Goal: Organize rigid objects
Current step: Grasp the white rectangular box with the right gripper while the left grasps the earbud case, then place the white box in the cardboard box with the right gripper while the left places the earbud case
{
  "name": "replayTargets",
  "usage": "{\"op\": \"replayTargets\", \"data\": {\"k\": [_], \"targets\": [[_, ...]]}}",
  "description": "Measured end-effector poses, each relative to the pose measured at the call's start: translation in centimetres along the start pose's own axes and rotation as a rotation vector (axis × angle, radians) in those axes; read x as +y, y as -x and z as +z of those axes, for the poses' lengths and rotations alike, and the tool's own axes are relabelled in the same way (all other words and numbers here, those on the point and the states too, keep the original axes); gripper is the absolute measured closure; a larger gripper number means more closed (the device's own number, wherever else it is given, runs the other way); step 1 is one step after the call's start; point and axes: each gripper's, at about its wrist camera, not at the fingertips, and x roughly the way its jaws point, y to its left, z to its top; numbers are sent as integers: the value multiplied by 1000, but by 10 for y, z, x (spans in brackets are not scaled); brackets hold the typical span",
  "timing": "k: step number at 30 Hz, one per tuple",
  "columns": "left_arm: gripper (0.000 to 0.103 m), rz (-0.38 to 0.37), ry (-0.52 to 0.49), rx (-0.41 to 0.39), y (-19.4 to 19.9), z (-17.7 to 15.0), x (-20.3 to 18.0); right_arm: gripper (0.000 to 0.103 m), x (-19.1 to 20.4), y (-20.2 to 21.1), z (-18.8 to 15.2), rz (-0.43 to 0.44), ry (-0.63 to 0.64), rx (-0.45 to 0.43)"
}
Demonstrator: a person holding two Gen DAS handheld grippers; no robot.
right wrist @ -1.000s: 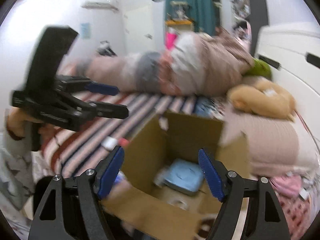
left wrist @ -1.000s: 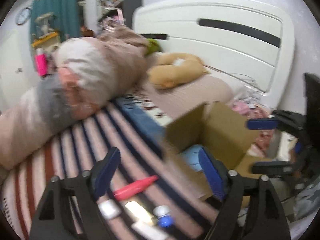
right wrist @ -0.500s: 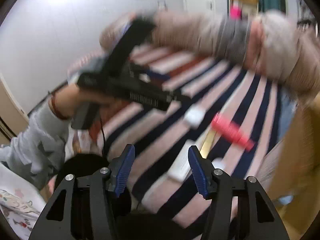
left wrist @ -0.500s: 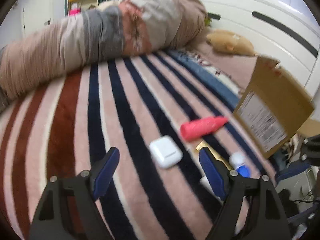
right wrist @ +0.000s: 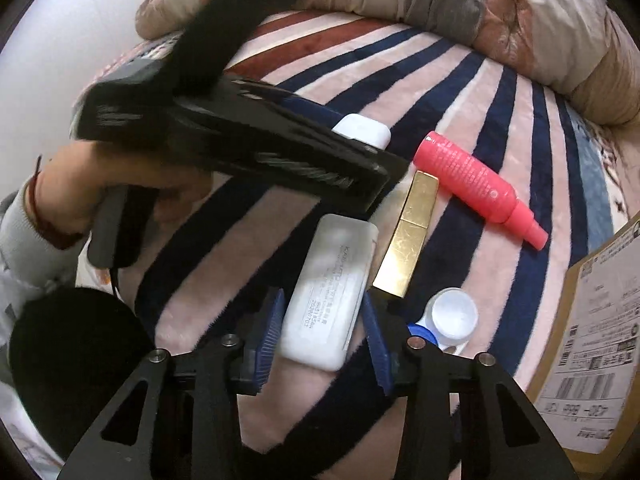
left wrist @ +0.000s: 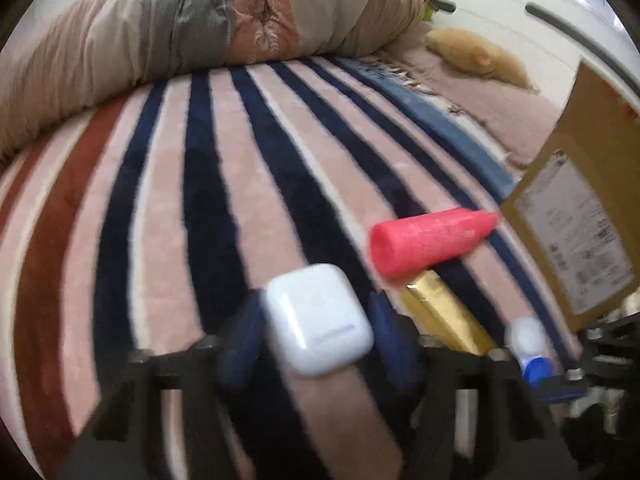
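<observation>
Several small items lie on a striped blanket. My left gripper (left wrist: 316,336) straddles a white earbud case (left wrist: 318,318), its blue pads close beside it, with slight gaps. My right gripper (right wrist: 322,330) straddles a flat white case (right wrist: 330,292) in the same way, pads beside its lower end. A pink spray bottle (right wrist: 476,186) lies to the right, also in the left wrist view (left wrist: 430,238). A gold tube (right wrist: 408,236) lies between them. A white and blue lens case (right wrist: 450,320) sits by the right finger.
A cardboard box (right wrist: 592,340) with a shipping label stands at the right edge. A rolled duvet (left wrist: 200,28) runs along the far side of the striped blanket (left wrist: 160,200). A tan plush toy (left wrist: 476,54) lies by the white headboard.
Both grippers have swung away from the box and dropped to the blanket. The left has closed in around the earbud case, the right around the flat white case.
</observation>
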Motion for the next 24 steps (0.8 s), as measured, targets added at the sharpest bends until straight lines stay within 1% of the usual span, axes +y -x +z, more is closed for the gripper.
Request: {"op": "replayTargets", "data": {"k": [2,6,8,11,12,13,14,15,18,20,22,24], "targets": [[55,-22,-21,12,5,-1,3,70,3,5,-1,-14,42,6],[55,-19,-85,46,11,-8,4,69,3,9,-6,19,74,18],[54,-10,-81,49,10,-8,4,69,6,4,-4,1,91,7],[47,15,-67,44,8,-9,-1,69,9,-4,0,-27,94,2],[47,31,-63,40,8,-9,-3,70,9,-6,1,-33,91,5],[48,43,-55,34,8,-10,-4,71,9,-7,2,-37,87,3],[57,65,-43,28,8,-11,-3,71,9,-4,3,-45,87,-7],[58,66,-33,26,9,-11,-2,72,10,1,3,-50,95,-22],[60,43,-10,18,11,-13,2,72,18,31,5,-68,122,-94],[60,37,-2,16,12,-13,4,72,20,62,6,-73,128,-150],[60,42,-10,18,12,-13,2,72,20,96,5,-109,135,-216],[60,41,-10,20,14,-14,2,72,10,140,2,-170,114,-297]]}}
